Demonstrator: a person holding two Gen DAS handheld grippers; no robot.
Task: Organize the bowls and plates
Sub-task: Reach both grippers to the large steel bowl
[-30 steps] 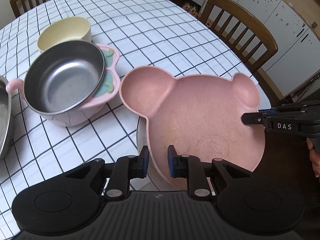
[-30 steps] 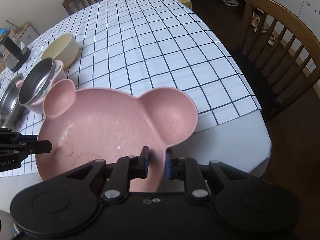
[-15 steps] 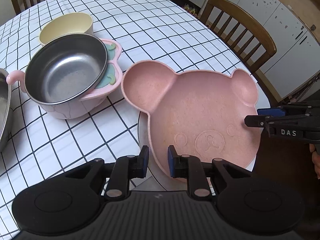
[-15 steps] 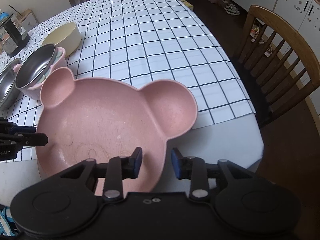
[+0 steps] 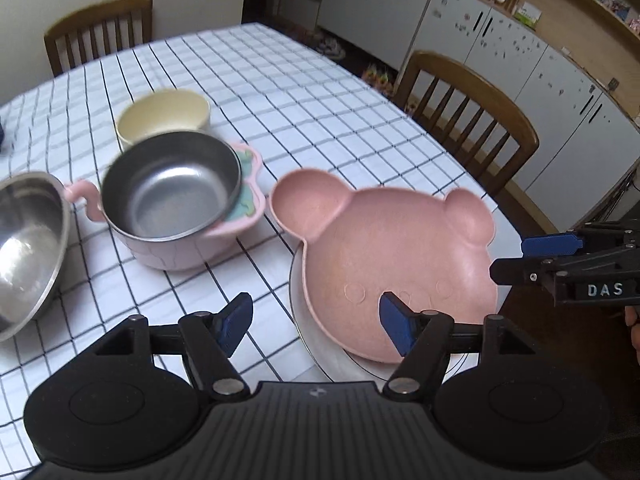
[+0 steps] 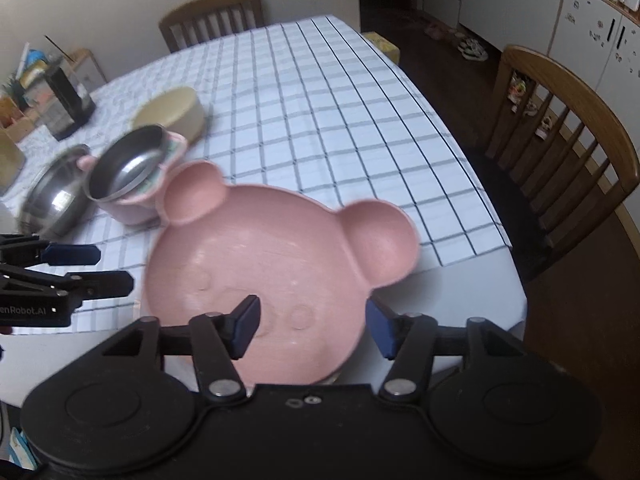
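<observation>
A: Checked tablecloth (image 5: 304, 92) over a dining table, wooden chairs round it, white cabinets behind. What were the jaws doing?

B: Both pairs stood apart and were opening. The left gripper (image 5: 316, 322) had its blue pads either side of the near rim of the pink bear plate (image 5: 400, 252), neither pad pressing it. The right gripper (image 6: 312, 324) read the same from the other side: pads clear of the rim, nothing clamped.

A: And the plate itself?

B: Resting on a white plate (image 5: 316, 344) at the table's near corner, ears pointing towards the table's middle. It sat level as far as I could tell. The white one showed only as a crescent beneath it.

A: The rest?

B: Just beside it a steel bowl (image 5: 172, 188) sat tilted in a pink-handled dish (image 5: 240, 224); a cream bowl (image 5: 164, 114) behind that; a larger steel bowl (image 5: 24, 248) at the far left.

A: Advice for the release?

B: My judgement: let the pads open fully before moving away, then lift straight off so no pad catches the rim and drags the stack towards the edge. The tilted steel bowl probably wants seating next.
</observation>
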